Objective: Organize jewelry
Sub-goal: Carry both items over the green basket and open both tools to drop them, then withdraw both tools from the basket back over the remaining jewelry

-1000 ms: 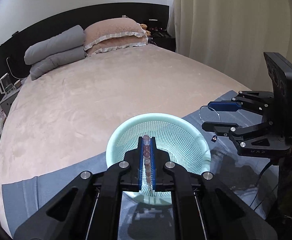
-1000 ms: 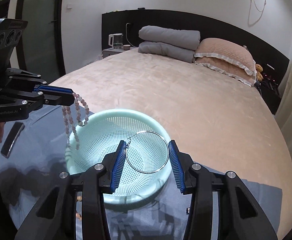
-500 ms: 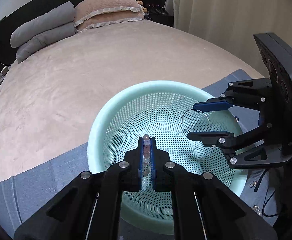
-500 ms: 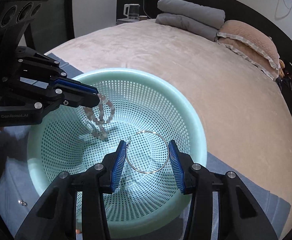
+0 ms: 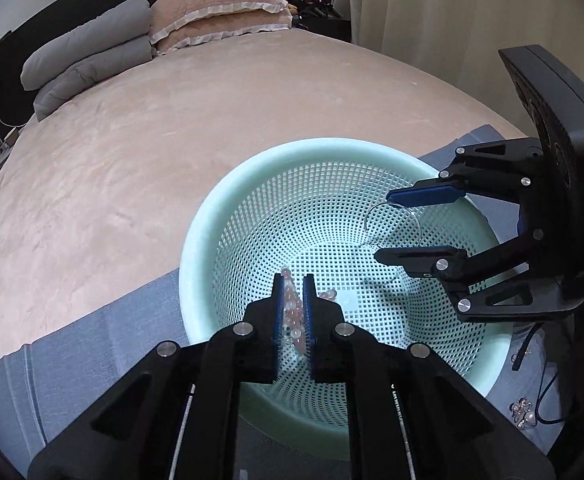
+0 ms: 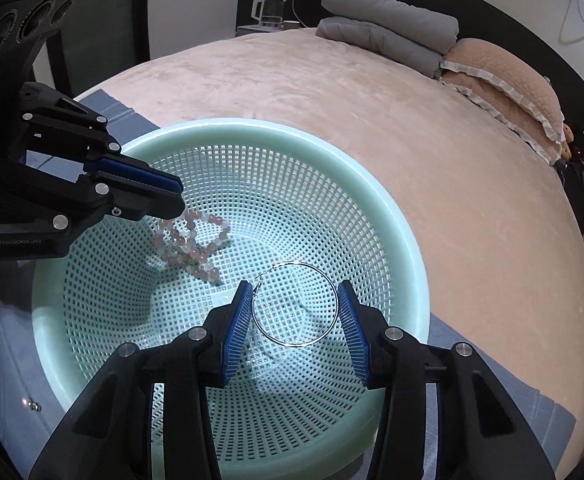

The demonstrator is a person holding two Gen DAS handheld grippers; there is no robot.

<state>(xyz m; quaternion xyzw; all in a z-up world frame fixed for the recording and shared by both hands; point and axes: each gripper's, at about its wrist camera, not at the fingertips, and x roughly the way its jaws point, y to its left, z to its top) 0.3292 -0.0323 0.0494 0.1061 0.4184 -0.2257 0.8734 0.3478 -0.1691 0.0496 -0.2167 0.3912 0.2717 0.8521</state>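
Observation:
A mint green perforated basket sits on a grey cloth on the bed. My left gripper is inside it, jaws slightly parted, with a pink bead bracelet between and below the fingers; most of the beads rest on the basket floor. My right gripper is over the basket, shut on a thin silver hoop earring held across its pads.
A grey cloth lies under the basket on the pink bed. Small jewelry pieces lie on the cloth right of the basket, another small piece on its left. Pillows are at the far end.
Both grippers have lowered into the basket. The left jaws have parted slightly and the bead bracelet has sagged onto the basket floor. The right gripper still holds the hoop.

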